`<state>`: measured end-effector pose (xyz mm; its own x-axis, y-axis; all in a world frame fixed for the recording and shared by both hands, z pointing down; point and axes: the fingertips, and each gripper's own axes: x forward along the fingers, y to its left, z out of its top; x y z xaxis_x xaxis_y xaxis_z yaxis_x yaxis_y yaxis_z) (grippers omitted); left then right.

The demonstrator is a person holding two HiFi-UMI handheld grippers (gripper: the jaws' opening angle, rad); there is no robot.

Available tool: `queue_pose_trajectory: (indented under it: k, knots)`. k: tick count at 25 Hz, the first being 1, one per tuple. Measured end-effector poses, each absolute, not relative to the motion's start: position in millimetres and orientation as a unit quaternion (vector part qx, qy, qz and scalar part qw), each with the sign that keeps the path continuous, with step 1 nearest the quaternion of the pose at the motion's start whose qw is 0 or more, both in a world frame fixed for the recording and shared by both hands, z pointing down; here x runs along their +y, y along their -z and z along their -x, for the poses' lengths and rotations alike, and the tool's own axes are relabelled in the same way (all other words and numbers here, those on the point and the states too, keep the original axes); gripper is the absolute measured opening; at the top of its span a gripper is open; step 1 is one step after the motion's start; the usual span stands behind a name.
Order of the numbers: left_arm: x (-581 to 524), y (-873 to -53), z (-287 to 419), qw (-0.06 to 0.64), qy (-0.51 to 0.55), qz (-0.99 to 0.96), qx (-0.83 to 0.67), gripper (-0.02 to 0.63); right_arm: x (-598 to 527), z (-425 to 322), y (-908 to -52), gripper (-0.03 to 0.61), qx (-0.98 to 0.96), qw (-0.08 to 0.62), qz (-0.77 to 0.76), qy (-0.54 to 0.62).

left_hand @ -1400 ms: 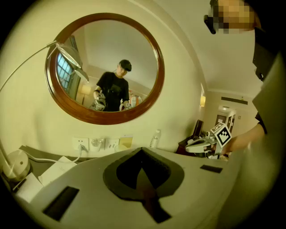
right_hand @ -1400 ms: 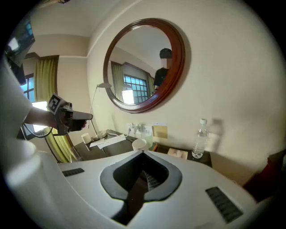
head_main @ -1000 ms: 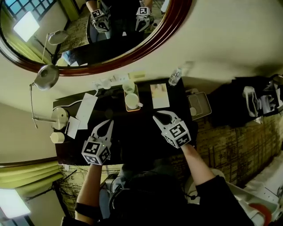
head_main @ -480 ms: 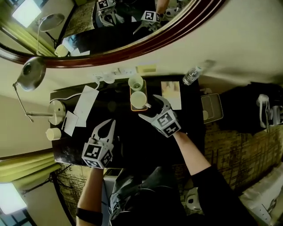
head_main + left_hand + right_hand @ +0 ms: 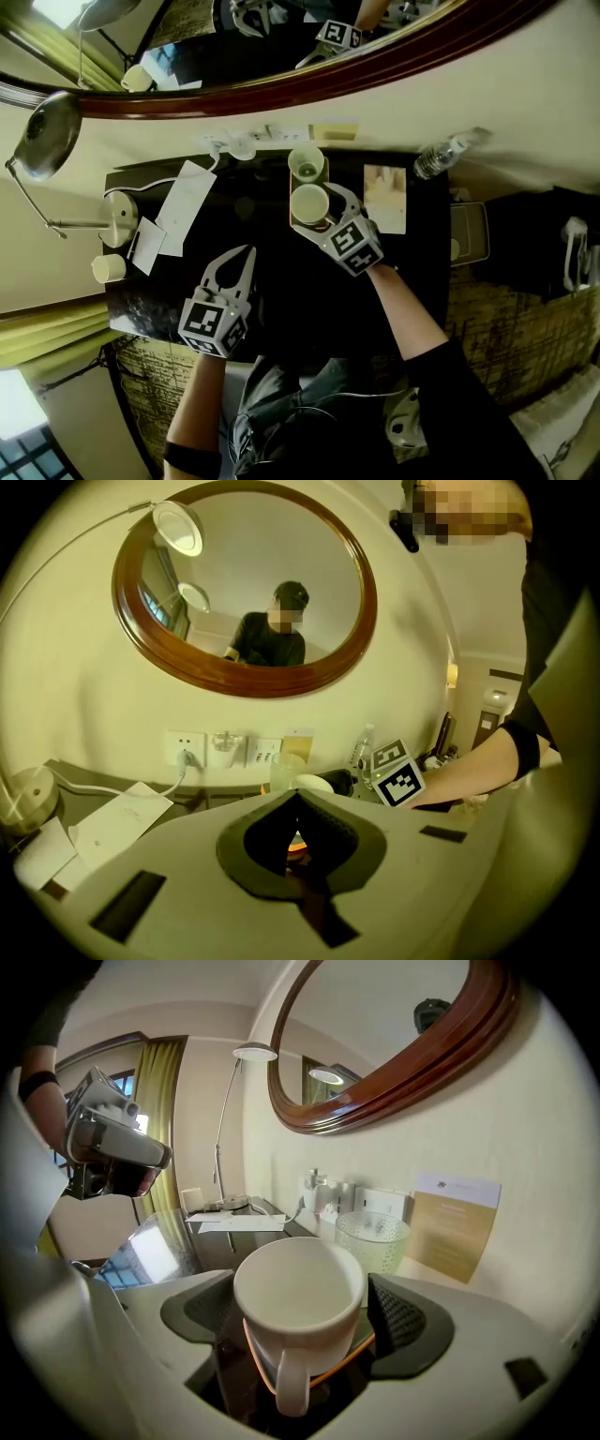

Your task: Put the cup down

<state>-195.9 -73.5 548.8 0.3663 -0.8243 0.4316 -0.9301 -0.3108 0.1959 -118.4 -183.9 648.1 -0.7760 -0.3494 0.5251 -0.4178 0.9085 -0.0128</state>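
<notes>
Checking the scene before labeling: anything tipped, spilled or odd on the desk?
Nothing stands out. The white mug stands upright on the tray, empty, between the right tool's jaws, which have just opened. The glass behind it is upright too; no spill shows on the desk.

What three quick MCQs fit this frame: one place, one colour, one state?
1. The cup stands on: A the small tray; B a paper sheet; C the lamp base.
2. The cup is: A red; B white; C blue.
3. The left gripper has its fingers: A wide apart; B clamped on a bottle; C together, empty.
Key: 1 A, the tray's orange rim shows under the cup; 2 B, it is plain white inside and out; 3 C, the left gripper view shows the tips meeting with nothing between.
</notes>
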Motion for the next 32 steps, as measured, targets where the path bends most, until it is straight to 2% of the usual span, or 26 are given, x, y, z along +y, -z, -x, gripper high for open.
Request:
queue_pose_trajectory:
  k: [2,15,32]
  knots:
    - [-71.2,-552.3,195.5,0.212,-0.131,-0.798,-0.548,0.000,-182.8,121.1,-650.2,0.420,-0.941,0.267,-0.198,-0.060]
    - [-66.7,-537.3,177.3,0.211,-0.131,-0.817,-0.521,0.000,-170.9,86.1,-621.0,0.416,-0.929,0.258,-0.260,-0.056]
    - [-62.8,-515.5,111.9,0.176,-0.155,-0.887,-0.397,0.000,-95.6,-81.2,-635.2,0.417,-0.822,0.246,-0.490,-0.156]
